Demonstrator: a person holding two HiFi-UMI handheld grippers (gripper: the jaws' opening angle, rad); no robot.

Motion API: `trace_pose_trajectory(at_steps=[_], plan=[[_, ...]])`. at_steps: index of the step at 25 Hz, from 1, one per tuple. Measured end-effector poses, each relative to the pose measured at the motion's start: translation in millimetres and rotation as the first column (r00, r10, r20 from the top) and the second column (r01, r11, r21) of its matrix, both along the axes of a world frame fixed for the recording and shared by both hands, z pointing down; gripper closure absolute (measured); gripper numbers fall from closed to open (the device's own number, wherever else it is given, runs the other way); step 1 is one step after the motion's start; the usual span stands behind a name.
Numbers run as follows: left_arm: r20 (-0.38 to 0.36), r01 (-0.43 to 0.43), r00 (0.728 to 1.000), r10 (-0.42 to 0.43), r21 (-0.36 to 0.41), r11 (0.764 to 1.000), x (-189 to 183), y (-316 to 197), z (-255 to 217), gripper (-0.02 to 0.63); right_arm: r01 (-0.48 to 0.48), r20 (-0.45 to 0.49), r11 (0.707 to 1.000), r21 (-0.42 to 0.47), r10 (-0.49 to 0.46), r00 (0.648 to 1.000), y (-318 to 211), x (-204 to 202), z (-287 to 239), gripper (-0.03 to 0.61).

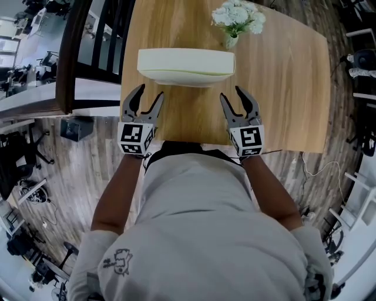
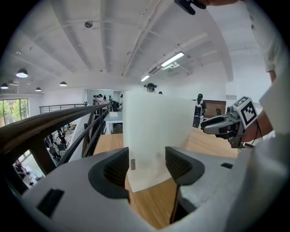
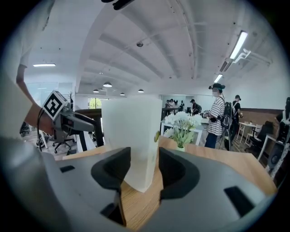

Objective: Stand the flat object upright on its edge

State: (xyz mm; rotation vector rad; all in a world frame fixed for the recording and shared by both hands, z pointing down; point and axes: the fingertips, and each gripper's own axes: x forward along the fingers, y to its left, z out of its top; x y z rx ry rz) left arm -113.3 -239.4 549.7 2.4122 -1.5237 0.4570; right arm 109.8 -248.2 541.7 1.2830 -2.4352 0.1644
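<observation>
Flat object [image 1: 185, 64]: a white panel, standing upright on its long edge on the table [image 1: 282, 88], near the flower vase [image 1: 235, 23]. The left gripper [image 1: 143, 101] and right gripper [image 1: 239, 100] sit just short of its two ends, jaws apart and gripping nothing, probably placed to steady it should it tip. It appears to stand unaided, though wide-angle distortion leaves any lean uncertain.

Bright, even ceiling light — fisheye edges bend, corners dark, perhaps vignetted

Cream-white slab [image 1: 185, 62], wood-grain table [image 1: 282, 88] (white flowers [image 1: 238, 14])
</observation>
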Motion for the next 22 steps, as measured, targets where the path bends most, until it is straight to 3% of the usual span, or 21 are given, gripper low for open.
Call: trace_pose_trajectory(at_steps=[4, 12, 17, 20, 22], plan=[[-0.021, 0.006, 1.0, -0.005, 0.056, 0.998, 8, 14, -36, 0.386, 0.031, 0.039, 0.998, 0.058, -0.034, 0.999, 12, 6, -36, 0.416], [-0.02, 0.021, 1.0, -0.018, 0.112, 0.993, 32, 32, -77, 0.473, 0.135, 0.078, 0.987, 0.088, -0.142, 0.987, 36, 9, -74, 0.493], [-0.017, 0.006, 1.0, -0.003, 0.122, 0.993, 45, 45, -88, 0.545, 0.149, 0.092, 0.984, 0.096, -0.158, 0.983, 46, 22, -91, 0.563], [-0.042, 0.014, 0.999, -0.009, 0.115, 0.993, 44, 55, -95, 0.604, 0.17, 0.088, 0.981, 0.093, -0.178, 0.98, 52, 25, -99, 0.572], [-0.047, 0.016, 0.999, -0.01, 0.11, 0.994, 45, 62, -99, 0.606, 0.173, 0.094, 0.982, 0.08, -0.181, 0.979, 56, 30, -101, 0.572]])
